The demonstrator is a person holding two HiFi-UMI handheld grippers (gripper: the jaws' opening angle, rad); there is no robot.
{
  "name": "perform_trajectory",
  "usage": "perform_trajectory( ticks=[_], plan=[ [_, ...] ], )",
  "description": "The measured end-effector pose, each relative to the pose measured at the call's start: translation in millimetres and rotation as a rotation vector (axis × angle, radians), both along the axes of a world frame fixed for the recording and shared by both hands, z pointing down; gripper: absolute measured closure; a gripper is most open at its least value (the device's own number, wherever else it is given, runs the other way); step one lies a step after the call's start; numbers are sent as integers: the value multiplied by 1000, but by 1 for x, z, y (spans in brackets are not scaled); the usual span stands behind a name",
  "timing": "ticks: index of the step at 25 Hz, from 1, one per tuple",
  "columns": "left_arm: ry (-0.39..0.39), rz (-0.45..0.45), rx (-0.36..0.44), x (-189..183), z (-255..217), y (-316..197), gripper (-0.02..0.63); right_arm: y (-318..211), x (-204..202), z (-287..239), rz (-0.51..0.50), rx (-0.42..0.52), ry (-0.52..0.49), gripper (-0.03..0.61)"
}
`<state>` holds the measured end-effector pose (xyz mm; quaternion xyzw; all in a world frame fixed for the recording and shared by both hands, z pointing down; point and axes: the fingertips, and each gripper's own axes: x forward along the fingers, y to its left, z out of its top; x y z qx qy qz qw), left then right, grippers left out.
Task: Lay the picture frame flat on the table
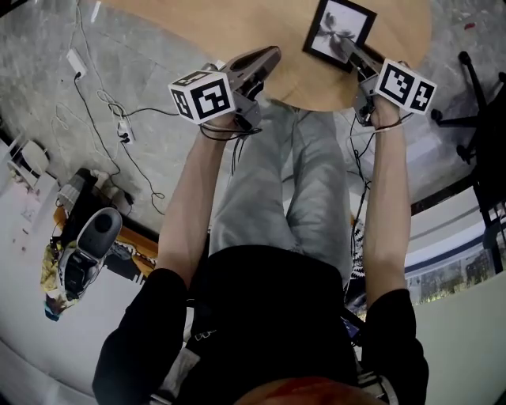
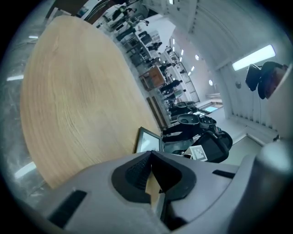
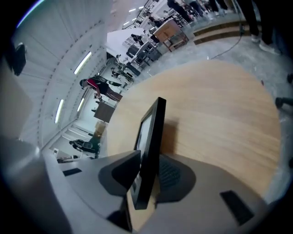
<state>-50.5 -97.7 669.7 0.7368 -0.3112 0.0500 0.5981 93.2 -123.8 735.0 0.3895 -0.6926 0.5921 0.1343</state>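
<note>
Two pads of the right gripper [image 1: 352, 52] clamped on glass and back of the black-rimmed square picture frame [image 1: 340, 32], near the close edge of the round pale wooden table [image 1: 237, 24]. Leans with its back toward the wood and picture side up, seemingly not yet flat, long axis running on from the jaws. Calls for lowering backward. Left gripper [image 1: 265, 57] well aside, clenched on nothing. Shows the lean edge-on only in the right gripper view, the picture side only from the head.

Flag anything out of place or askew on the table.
The picture frame stands out: it is up on edge between the right gripper's jaws over the round wooden table, not lying flat, and sits skewed to the table's edge.
</note>
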Motion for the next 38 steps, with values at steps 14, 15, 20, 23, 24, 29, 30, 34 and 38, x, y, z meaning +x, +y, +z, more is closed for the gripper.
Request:
perform_trajectory(
  ticks=[14, 15, 20, 23, 24, 29, 30, 34, 38],
  plan=[
    [104, -270, 234, 14, -154, -27, 604, -1, 43, -88, 127, 143, 338, 465],
    [97, -272, 281, 16, -178, -29, 604, -2, 42, -119, 147, 191, 299, 511],
    [95, -230, 551, 29, -319, -48, 604, -24, 9, -289, 129, 486, -56, 561],
    [-32, -211, 712, 40, -389, -82, 604, -66, 8, -391, 89, 709, -101, 563],
    [-66, -202, 770, 43, -413, -93, 604, -78, 9, -423, 91, 776, -98, 563],
    [-147, -241, 967, 38, -516, -103, 603, -77, 18, -552, 171, 1007, -8, 565],
    [-182, -257, 1004, 34, -534, -105, 603, -77, 21, -576, 200, 1057, 30, 565],
    [-324, -274, 1146, 30, -584, -107, 604, -73, 27, -639, 221, 1230, 233, 566],
    [-402, -224, 1206, 40, -593, -110, 604, -74, 27, -648, 195, 1264, 343, 567]
  ],
)
